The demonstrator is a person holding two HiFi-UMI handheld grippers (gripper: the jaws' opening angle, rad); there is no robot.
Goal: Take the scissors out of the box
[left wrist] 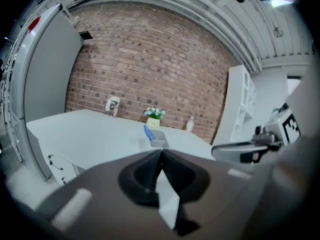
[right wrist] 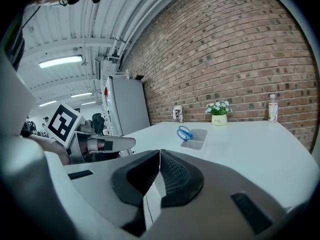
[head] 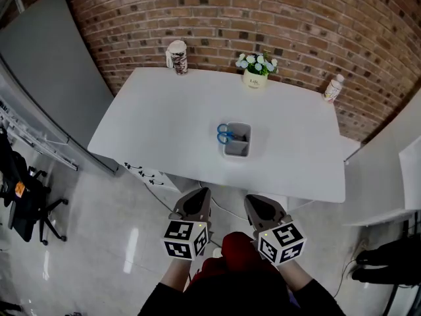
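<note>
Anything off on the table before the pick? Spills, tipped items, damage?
Nothing stands out. The scissors lie in the grey box, blue handles poking over its rim. The cup, flower pot and bottle stand upright along the far edge of the table. No spill or damage visible.

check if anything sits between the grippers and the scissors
Nothing visible does. The blue-handled scissors stand in the small grey box mid-table; only bare white tabletop lies between it and the left gripper and right gripper, held off the near edge. The patterned cup, white flower pot and small bottle sit beyond it.
</note>
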